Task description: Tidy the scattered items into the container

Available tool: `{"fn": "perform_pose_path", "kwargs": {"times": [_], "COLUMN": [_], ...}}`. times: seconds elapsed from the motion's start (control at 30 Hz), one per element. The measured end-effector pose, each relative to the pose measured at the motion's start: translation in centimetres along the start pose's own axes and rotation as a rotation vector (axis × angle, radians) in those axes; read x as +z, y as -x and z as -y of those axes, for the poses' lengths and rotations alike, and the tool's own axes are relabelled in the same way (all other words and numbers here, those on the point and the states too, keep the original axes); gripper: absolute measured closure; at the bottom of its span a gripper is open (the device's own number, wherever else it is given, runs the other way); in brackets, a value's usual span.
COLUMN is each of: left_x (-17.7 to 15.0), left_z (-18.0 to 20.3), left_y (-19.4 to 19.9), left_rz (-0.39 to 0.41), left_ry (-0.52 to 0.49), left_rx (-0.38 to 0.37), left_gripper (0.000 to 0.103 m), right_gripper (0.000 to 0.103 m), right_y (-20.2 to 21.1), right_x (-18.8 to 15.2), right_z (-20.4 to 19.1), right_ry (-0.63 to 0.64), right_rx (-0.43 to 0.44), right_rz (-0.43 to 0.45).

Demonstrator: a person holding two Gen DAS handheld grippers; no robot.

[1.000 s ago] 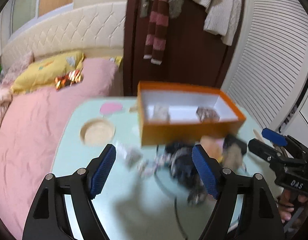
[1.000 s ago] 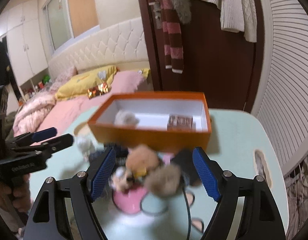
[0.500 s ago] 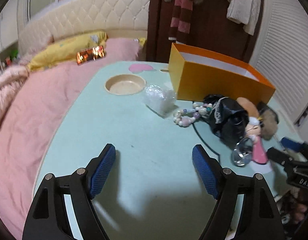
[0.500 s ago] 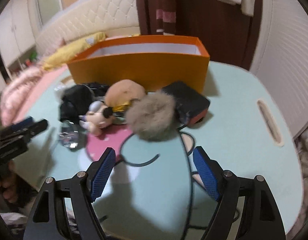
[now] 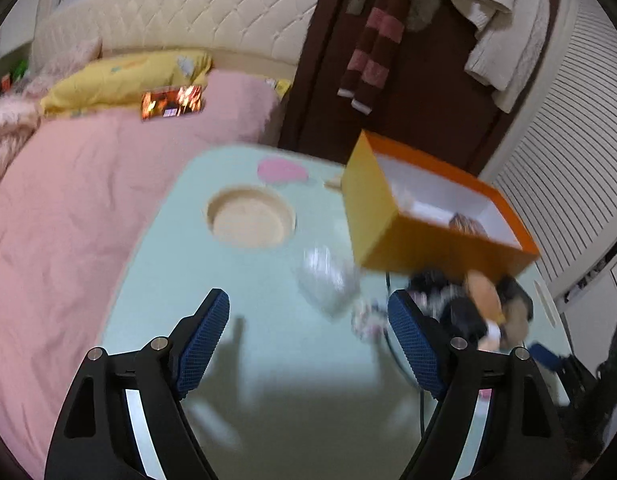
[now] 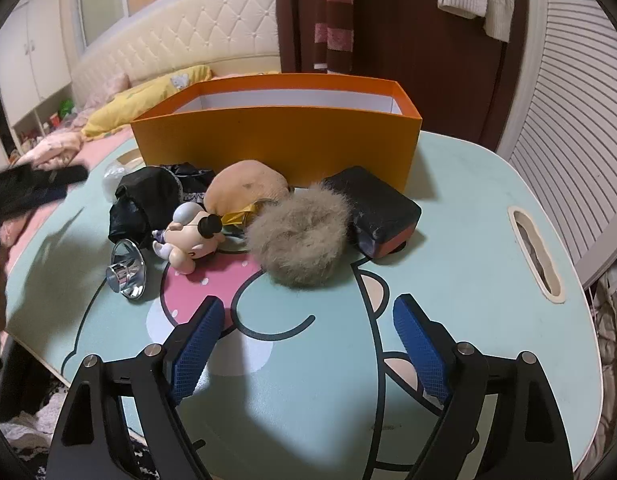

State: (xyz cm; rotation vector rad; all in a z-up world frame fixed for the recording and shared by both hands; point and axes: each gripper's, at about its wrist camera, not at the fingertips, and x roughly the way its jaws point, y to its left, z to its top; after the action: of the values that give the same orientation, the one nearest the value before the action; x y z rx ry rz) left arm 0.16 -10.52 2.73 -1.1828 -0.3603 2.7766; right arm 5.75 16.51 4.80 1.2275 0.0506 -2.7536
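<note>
My right gripper (image 6: 304, 344) had just been spreading its jaws, nothing between them; the left gripper (image 5: 308, 344) also stood apart and empty. The fur pom-pom (image 6: 298, 236) lay nearest, just before the orange box (image 6: 276, 140), touching the dark case (image 6: 382, 212) beside it. I judged it light and squashy, best pinched across its middle. The little figurine (image 6: 186, 236) looked hard and smooth, likely slippery; the chrome funnel (image 6: 126, 274) too. All sat on a mint cartoon-printed table (image 6: 468, 280), a pink bed (image 5: 68, 200) alongside
</note>
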Motion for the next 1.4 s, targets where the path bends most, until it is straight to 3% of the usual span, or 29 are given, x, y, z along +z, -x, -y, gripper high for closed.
{"fn": "perform_pose_path", "kwargs": {"times": [0.17, 0.23, 0.37, 0.47, 0.63, 0.77, 0.83, 0.87, 0.9, 1.03, 1.4], "left_x": [1.4, 1.6, 1.5, 1.2, 0.8, -0.6, -1.2, -1.3, -1.4, -1.8, -2.3], "left_z": [0.8, 0.8, 1.0, 1.1, 1.3, 1.4, 1.5, 1.6, 1.8, 3.0, 3.2], "left_y": [-3.3, -4.4, -5.5, -4.9, -2.0, 0.7, 1.4, 1.5, 1.7, 2.2, 1.6], "left_rz": [-0.041, -0.065, -0.126, -0.115, -0.032, 0.036, 0.059, 0.068, 0.077, 0.101, 0.084], "left_ry": [-0.069, -0.085, -0.106, -0.120, -0.135, -0.115, -0.106, -0.104, -0.107, -0.150, -0.145], "left_rx": [0.040, 0.049, 0.009, -0.009, -0.018, -0.086, -0.133, -0.144, -0.156, -0.181, -0.195], "left_gripper": [0.024, 0.035, 0.066, 0.068, 0.068, 0.068, 0.068, 0.068, 0.068, 0.068, 0.068], "right_gripper": [0.017, 0.017, 0.016, 0.016, 0.017, 0.017, 0.027, 0.038, 0.040, 0.040, 0.040], "right_y": [0.1, 0.1, 0.1, 0.1, 0.6, 1.9, 1.8, 1.6, 1.6, 1.5, -1.4], "right_x": [-0.1, 0.0, 0.0, 0.0, 0.1, 0.9, 1.6, 2.1, 2.5, 3.7, 5.4], "right_z": [-0.1, -0.1, -0.1, 0.0, 0.4, 1.7, 2.6, 3.1, 3.5, 4.2, 3.9], "right_ry": [0.001, 0.002, 0.001, 0.000, -0.030, -0.063, -0.077, -0.087, -0.093, -0.064, 0.034], "right_rx": [0.001, 0.001, 0.000, 0.002, -0.011, -0.013, -0.037, -0.049, -0.050, -0.060, -0.046], "right_rz": [0.000, 0.001, 0.000, 0.001, 0.020, 0.080, 0.076, 0.068, 0.070, 0.095, 0.020]}}
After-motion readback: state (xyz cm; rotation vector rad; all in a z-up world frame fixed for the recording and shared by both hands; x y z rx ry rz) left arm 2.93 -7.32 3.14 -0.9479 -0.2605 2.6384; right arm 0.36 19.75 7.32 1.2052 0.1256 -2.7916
